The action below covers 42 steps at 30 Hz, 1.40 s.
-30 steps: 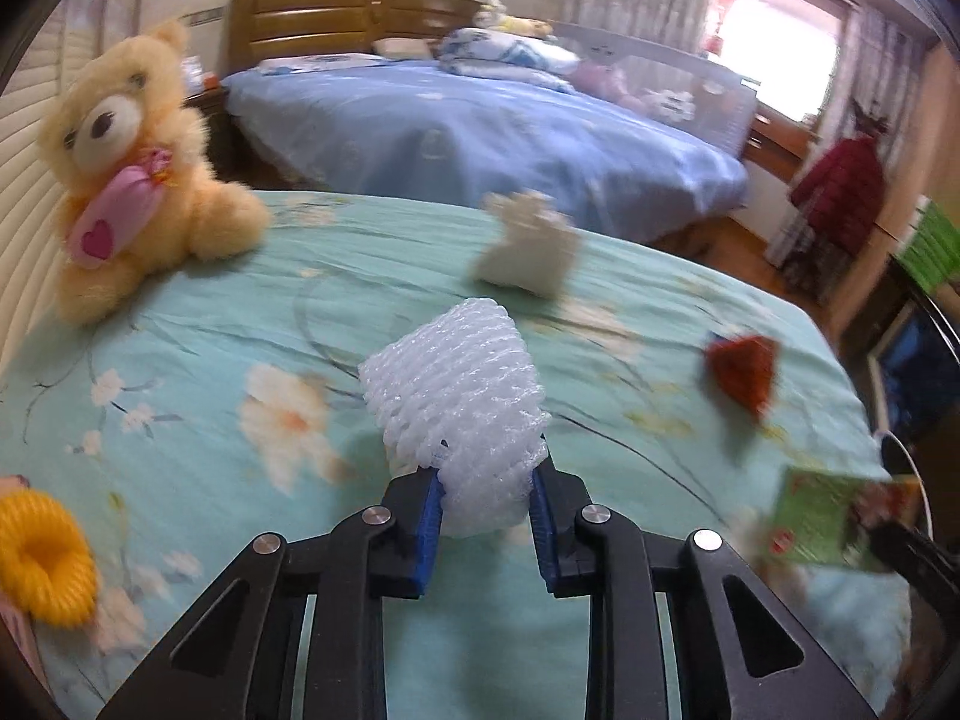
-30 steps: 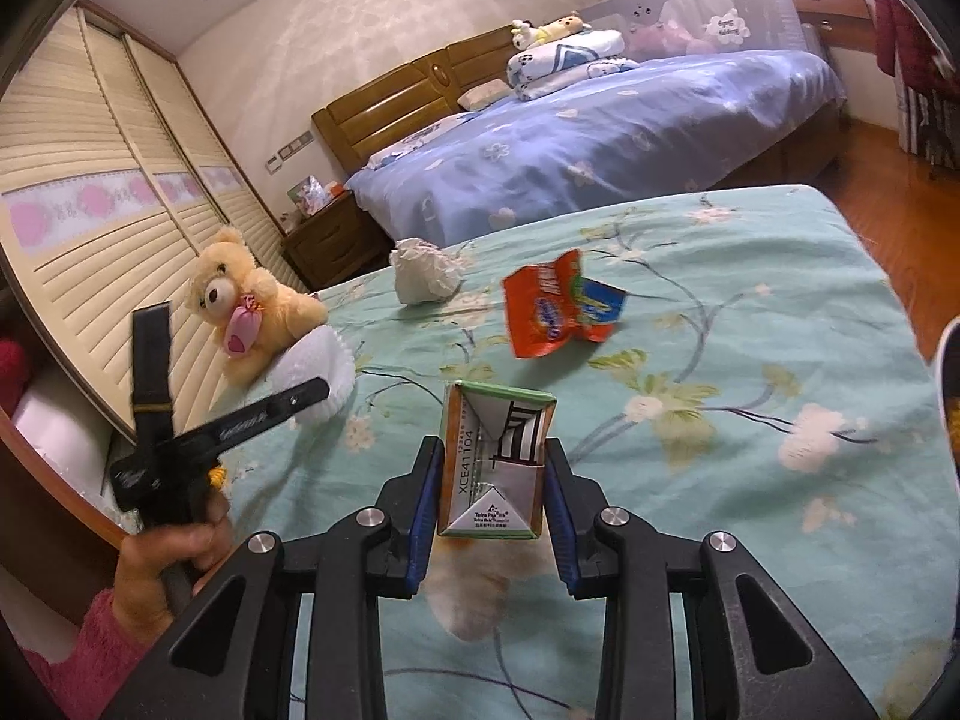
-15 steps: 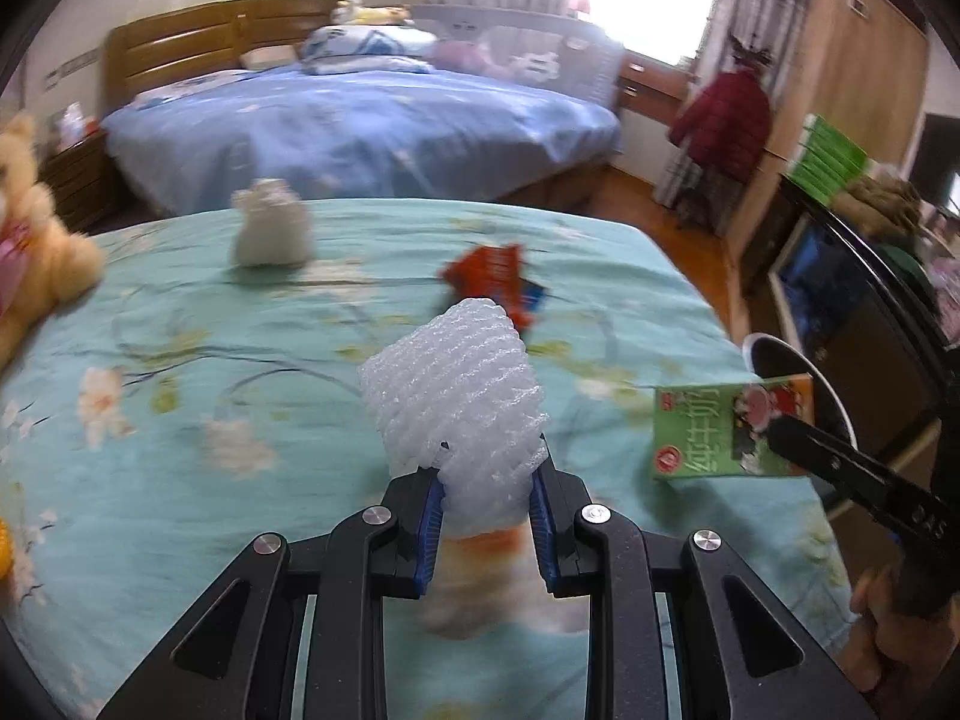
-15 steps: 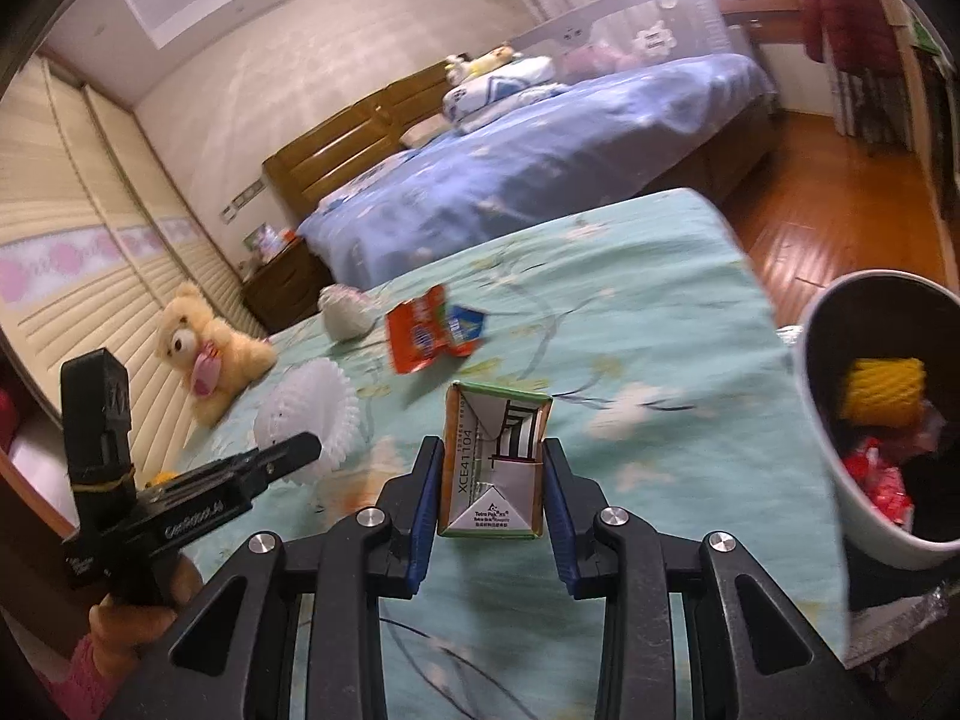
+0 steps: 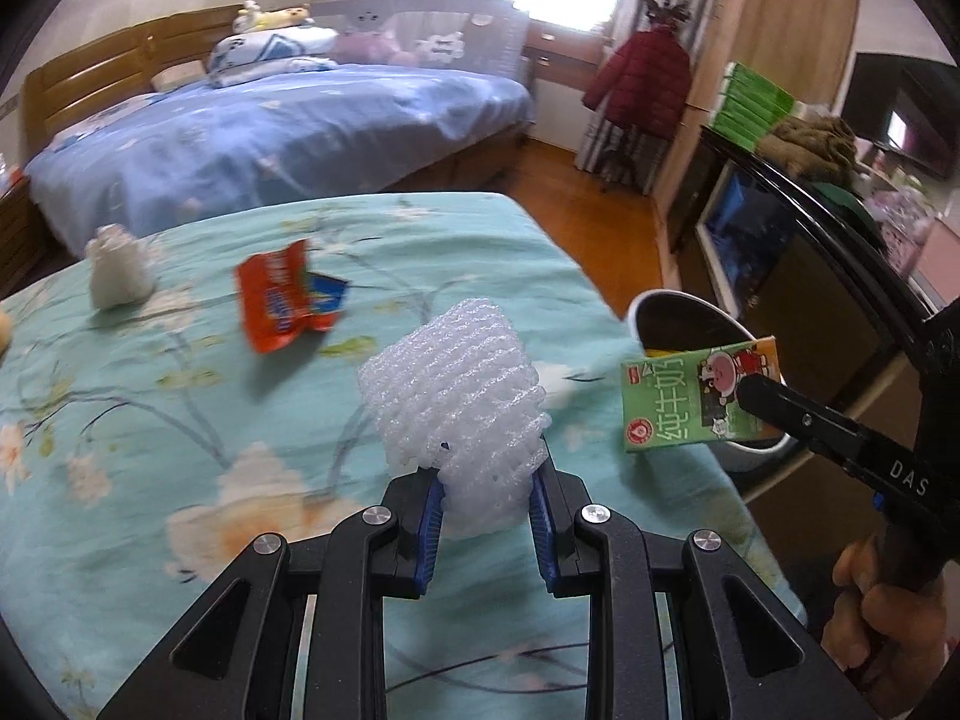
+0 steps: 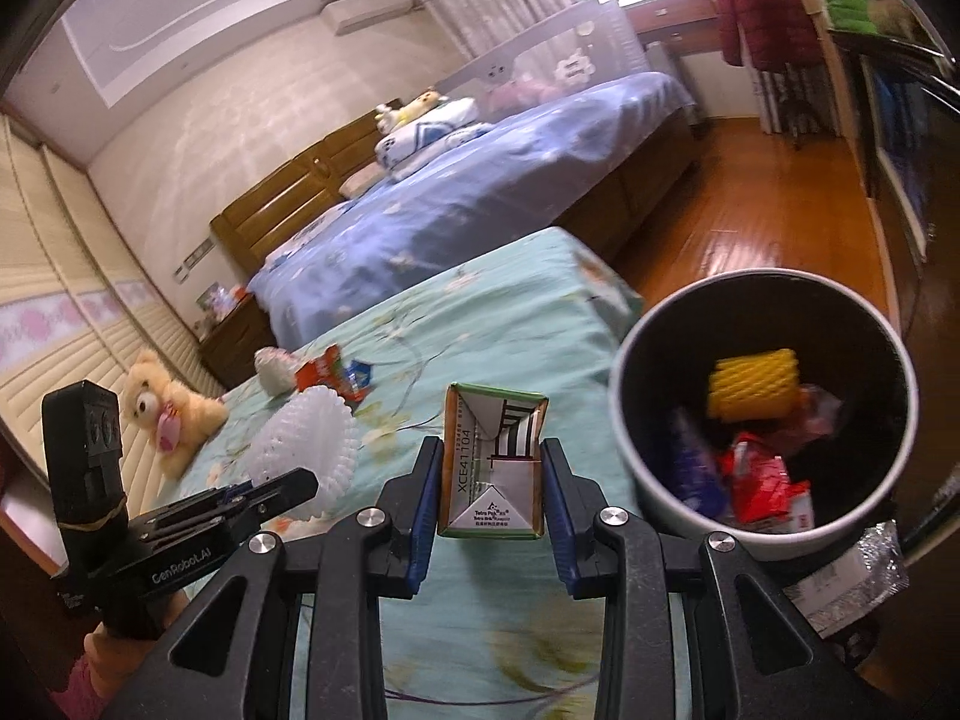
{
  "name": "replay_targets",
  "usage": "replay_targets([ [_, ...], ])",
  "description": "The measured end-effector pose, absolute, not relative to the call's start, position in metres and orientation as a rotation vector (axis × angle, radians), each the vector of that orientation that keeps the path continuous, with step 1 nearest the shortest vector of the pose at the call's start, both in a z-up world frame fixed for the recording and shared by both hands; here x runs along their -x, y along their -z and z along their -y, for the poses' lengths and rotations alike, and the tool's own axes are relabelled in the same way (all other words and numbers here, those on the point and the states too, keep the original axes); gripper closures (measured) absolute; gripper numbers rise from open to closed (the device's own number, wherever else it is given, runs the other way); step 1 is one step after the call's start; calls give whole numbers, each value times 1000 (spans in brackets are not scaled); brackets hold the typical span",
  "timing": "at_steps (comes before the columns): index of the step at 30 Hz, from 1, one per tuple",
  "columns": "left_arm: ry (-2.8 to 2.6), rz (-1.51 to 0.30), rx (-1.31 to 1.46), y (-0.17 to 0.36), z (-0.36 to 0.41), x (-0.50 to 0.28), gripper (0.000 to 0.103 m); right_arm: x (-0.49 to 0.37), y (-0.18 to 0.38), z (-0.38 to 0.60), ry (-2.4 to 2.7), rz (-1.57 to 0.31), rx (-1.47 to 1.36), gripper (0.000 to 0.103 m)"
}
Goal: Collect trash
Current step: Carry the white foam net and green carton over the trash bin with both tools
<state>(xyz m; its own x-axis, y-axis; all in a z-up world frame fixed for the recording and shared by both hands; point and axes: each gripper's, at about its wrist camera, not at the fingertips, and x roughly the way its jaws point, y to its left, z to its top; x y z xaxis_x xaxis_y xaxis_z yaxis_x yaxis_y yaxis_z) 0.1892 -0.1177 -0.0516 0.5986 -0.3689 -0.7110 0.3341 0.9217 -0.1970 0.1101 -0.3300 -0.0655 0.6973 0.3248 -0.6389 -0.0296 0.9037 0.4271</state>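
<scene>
My left gripper is shut on a white foam fruit net, held above the teal flowered bedspread. My right gripper is shut on a green milk carton, seen end-on. In the left wrist view the same carton hangs in front of the rim of the bin. The round bin stands just right of the carton and holds a yellow foam net and red wrappers. On the bed lie an orange snack wrapper and a crumpled white tissue.
A teddy bear sits at the bed's far left by the slatted wardrobe. A second bed with blue covers stands behind. Right of the bin are a dark cabinet and wooden floor. A hand grips the right tool.
Both grippers have swung right across the bed with their loads. The bin has come into view and now sits close beside the carton. The teddy bear has slid out of the left view.
</scene>
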Motion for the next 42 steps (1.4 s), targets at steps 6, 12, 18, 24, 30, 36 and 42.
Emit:
replay_targets([
  [6,456,-839,11,54,151,-197,79,-105,63,359,-149,-756,-427,71],
  [12,499,-849,-11,59,177,-206,79,-101,63,383,-94,-745,-433,71],
  [18,544,-856,-37,61,204,-215,79,-99,65,403,-46,-745,-438,71],
  [24,582,-876,-60,65,227,-225,79,-100,68,418,-8,-747,-440,71],
  [30,614,-899,-79,69,249,-236,78,-104,69,428,19,-754,-433,71],
  [36,632,-919,-99,72,264,-248,78,-109,73,438,48,-768,-429,71],
  [42,642,-926,-119,74,280,-257,77,-118,76,445,70,-788,-422,71],
])
